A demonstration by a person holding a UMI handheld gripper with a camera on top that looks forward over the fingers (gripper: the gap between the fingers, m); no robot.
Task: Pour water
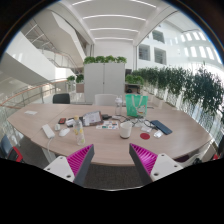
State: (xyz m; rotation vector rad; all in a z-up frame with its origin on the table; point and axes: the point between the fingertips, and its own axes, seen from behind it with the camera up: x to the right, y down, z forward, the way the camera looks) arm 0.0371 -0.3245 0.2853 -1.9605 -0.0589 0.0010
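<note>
A long oval wooden table (100, 146) lies ahead of me. On it, beyond my left finger, stands a slim clear bottle (80, 131). A white cup (125, 129) stands upright beyond my right finger, about a hand's width to the right of the bottle. My gripper (110, 153) hovers short of the table's near edge, open, with only bare tabletop showing between its magenta pads (78, 160). Neither finger touches anything.
Also on the table are a teal bag (137, 104) at the far side, a dark notebook (160, 127), a small red item (145, 135), a white sheet (48, 131) and a tablet-like box (92, 118). Chairs (62, 98) stand behind, and plants (185, 85) line the right.
</note>
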